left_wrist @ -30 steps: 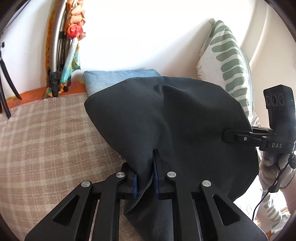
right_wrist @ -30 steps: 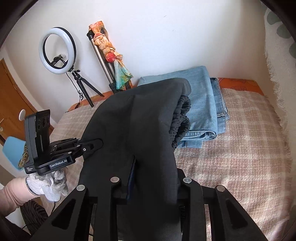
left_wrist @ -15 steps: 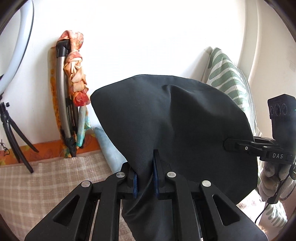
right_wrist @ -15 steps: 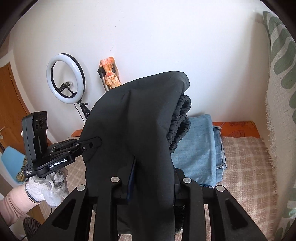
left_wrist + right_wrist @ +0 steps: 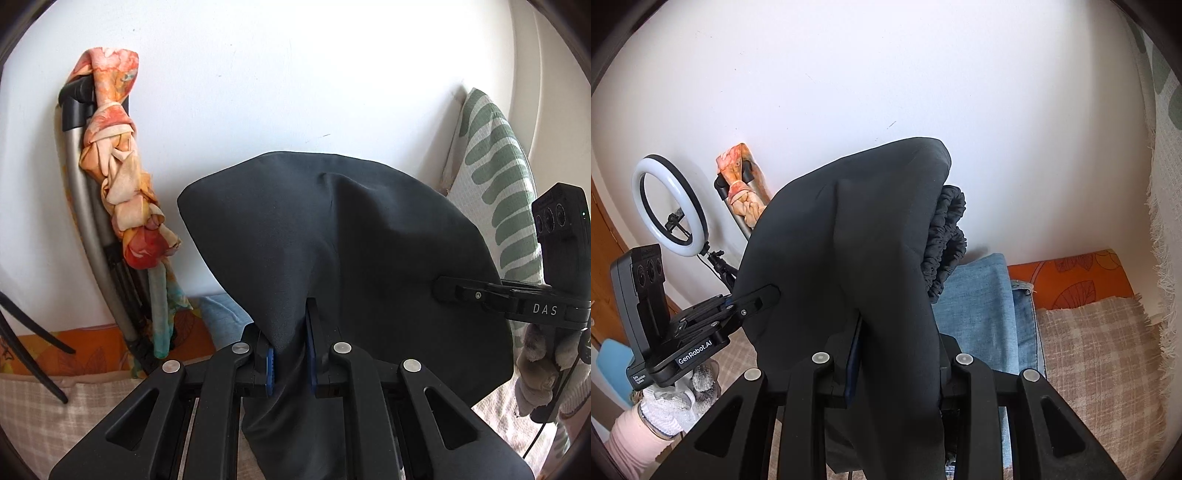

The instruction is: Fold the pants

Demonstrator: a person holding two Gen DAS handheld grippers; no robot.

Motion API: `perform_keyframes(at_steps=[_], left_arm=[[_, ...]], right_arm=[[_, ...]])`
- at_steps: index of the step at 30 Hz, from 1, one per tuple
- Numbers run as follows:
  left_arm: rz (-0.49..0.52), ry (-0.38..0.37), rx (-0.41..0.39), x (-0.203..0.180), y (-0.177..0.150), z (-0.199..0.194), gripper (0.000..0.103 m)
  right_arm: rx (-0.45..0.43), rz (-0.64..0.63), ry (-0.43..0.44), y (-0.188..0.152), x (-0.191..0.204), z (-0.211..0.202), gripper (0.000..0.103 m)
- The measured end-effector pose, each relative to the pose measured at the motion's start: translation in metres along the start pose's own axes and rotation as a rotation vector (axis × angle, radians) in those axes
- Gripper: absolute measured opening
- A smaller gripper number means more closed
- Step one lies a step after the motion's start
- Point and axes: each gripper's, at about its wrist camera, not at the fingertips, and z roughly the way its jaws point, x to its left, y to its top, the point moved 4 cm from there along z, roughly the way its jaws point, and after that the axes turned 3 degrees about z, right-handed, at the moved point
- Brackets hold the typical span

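Above the bed, each hand-held gripper, left and right, pinches the black pants; keep both level while lowering.

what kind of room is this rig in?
Probably a bedroom at home, doubling as a filming spot: a bed with a plaid blanket, folded jeans lying on it, a leaf-print pillow against the wall, and a ring light on a tripod.
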Motion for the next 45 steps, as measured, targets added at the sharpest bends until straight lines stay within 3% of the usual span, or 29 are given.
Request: perform_keyframes(at_steps=[8, 12, 14, 17, 26, 28, 29, 31, 35, 38, 45], left_arm=[[0.024, 0.036, 0.087, 0.002, -0.015, 0.051, 0.011], [0.031, 0.077, 0.112, 0.004, -0.018, 0.060, 0.016], [0.009, 0.091, 0.112, 0.009, -0.016, 0.059, 0.019], [-0.010, 0.106, 0.096, 0.013, -0.014, 0.049, 0.022], [0.000, 0.080, 0.088, 0.018, -0.011, 0.012, 0.022], [0.008, 0.082, 0.081, 0.016, -0.011, 0.000, 0.023], [0.007, 0.079, 0.079, 0.015, -0.011, -0.007, 0.028], [0.006, 0.081, 0.066, 0.014, -0.011, -0.025, 0.044], [0.035, 0.082, 0.031, 0.009, -0.011, -0.065, 0.047], [0.044, 0.090, 0.005, 0.006, -0.014, -0.091, 0.066], [0.046, 0.063, -0.029, -0.003, -0.031, -0.152, 0.078]], right_arm=[[0.075, 0.037, -0.041, -0.007, -0.038, 0.049, 0.031], [0.093, -0.010, -0.148, -0.006, -0.046, 0.059, 0.043], [0.089, -0.035, -0.228, -0.005, -0.048, 0.057, 0.044], [0.071, -0.047, -0.301, -0.002, -0.052, 0.049, 0.055], [0.029, -0.018, -0.335, -0.001, -0.044, 0.014, 0.055], [0.015, -0.009, -0.345, -0.001, -0.039, 0.003, 0.066], [0.001, -0.011, -0.353, -0.001, -0.034, -0.003, 0.072], [-0.025, -0.031, -0.361, -0.002, -0.021, -0.017, 0.073], [-0.053, -0.053, -0.367, -0.007, 0.008, -0.042, 0.082], [-0.089, -0.071, -0.374, -0.015, 0.031, -0.062, 0.085], [-0.148, -0.113, -0.412, -0.045, 0.090, -0.097, 0.101]])
